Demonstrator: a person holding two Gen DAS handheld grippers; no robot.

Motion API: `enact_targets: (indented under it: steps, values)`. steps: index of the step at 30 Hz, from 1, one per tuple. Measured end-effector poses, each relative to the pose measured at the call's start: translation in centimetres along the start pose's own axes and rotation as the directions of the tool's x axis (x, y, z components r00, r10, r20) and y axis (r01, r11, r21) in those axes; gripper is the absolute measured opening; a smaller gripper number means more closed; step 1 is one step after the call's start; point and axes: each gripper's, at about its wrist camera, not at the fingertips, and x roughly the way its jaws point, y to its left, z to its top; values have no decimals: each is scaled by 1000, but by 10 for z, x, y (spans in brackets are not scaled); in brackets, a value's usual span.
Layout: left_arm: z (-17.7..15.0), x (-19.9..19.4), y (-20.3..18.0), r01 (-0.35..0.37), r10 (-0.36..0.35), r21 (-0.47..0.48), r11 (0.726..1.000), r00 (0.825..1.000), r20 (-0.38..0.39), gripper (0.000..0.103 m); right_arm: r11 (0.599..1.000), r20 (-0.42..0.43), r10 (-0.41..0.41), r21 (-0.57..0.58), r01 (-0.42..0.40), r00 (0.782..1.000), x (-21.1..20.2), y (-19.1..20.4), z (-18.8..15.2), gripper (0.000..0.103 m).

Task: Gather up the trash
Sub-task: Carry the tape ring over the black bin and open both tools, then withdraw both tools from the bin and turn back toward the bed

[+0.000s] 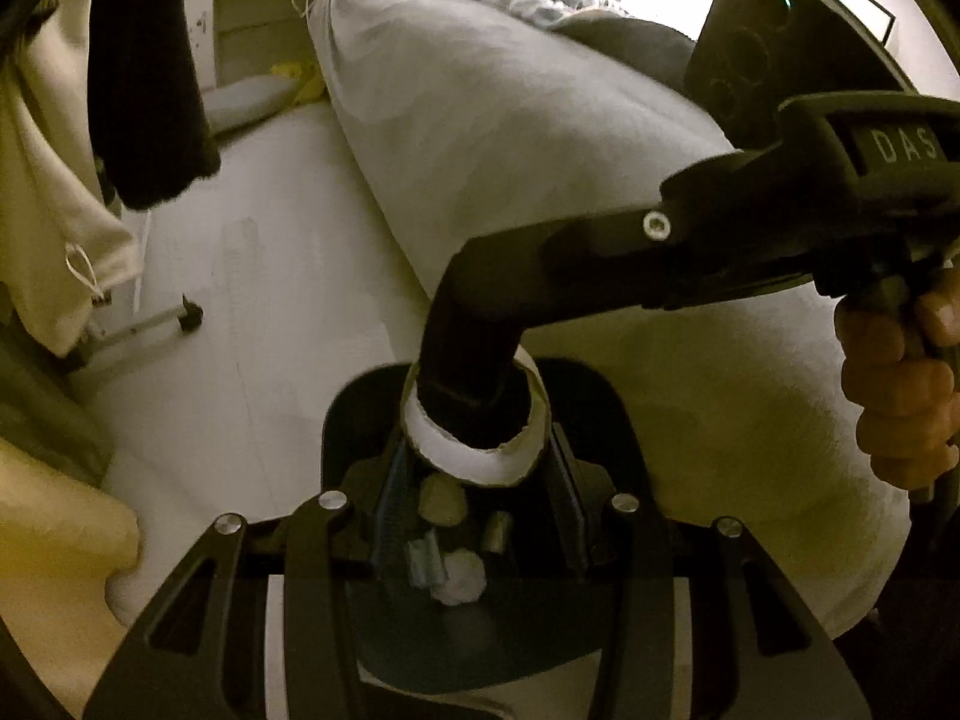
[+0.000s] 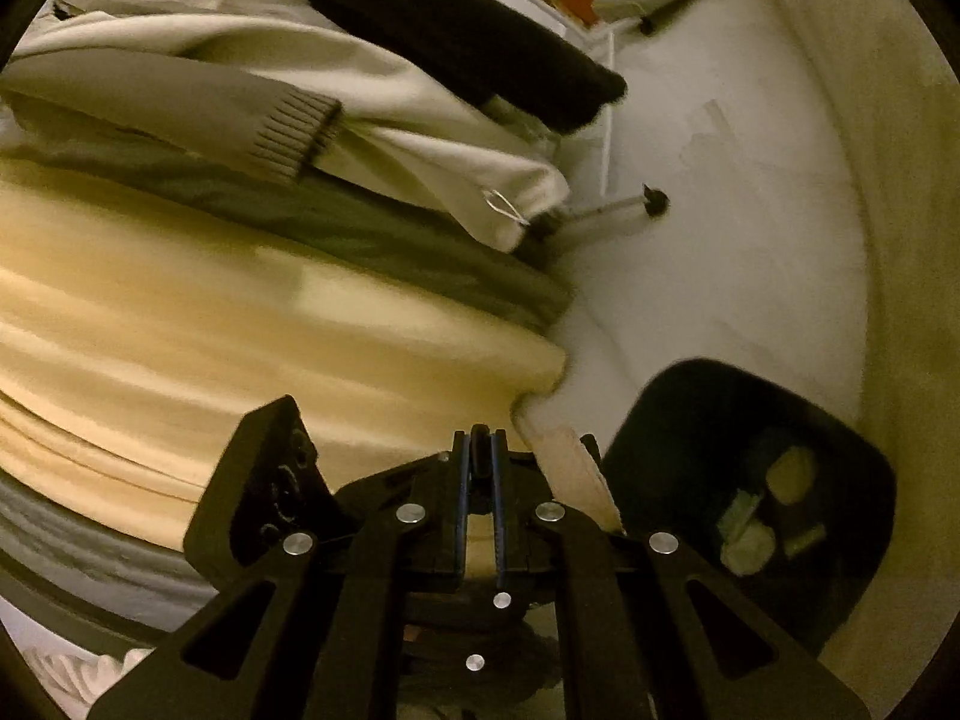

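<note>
In the left wrist view my left gripper (image 1: 477,474) is shut on a white paper cup (image 1: 474,456), one pad on each side. It hangs over a black bin (image 1: 360,414) that holds several scraps of trash (image 1: 444,501). My right gripper (image 1: 468,396) reaches in from the right, held by a hand (image 1: 900,384), and its dark tips sit at the cup's mouth. In the right wrist view the right gripper (image 2: 480,444) is shut. The cup's pale edge (image 2: 576,474) shows just to its right, with the bin (image 2: 708,420) and its trash (image 2: 792,474) beyond.
A pale bed (image 1: 510,132) runs along the right of the white floor (image 1: 270,300). Cream and black garments (image 1: 54,198) hang at the left above a metal leg with a caster (image 1: 189,312). A yellow blanket (image 2: 240,330) lies left of the bin.
</note>
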Motion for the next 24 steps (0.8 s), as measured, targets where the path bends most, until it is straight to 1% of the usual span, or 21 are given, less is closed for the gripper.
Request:
enact_targets:
  steps: [8,18,19,20,21,24]
  values:
    - [-17,25,2,3,-3,-2,1000,996,-93,46,996,-66,-84,31,86,994,25,-18,-9,7]
    - [-35,50,9,28,-34,-32,999,982,-186,46,980,-124,-143,118,158,982,50,-55,-20,7]
    - [-36,52,8,30,-36,-33,999,981,-191,44,979,-126,-145,127,161,981,50,-58,-20,7]
    - [-37,55,10,30,-37,-35,999,980,-196,39,974,-130,-165,135,182,978,52,-63,-21,7]
    - [-38,58,12,29,-37,-40,999,977,-208,36,971,-133,-176,140,194,975,51,-67,-22,7]
    - [-45,67,17,22,-35,-59,998,970,-241,36,962,-138,-189,170,211,972,52,-79,-24,7]
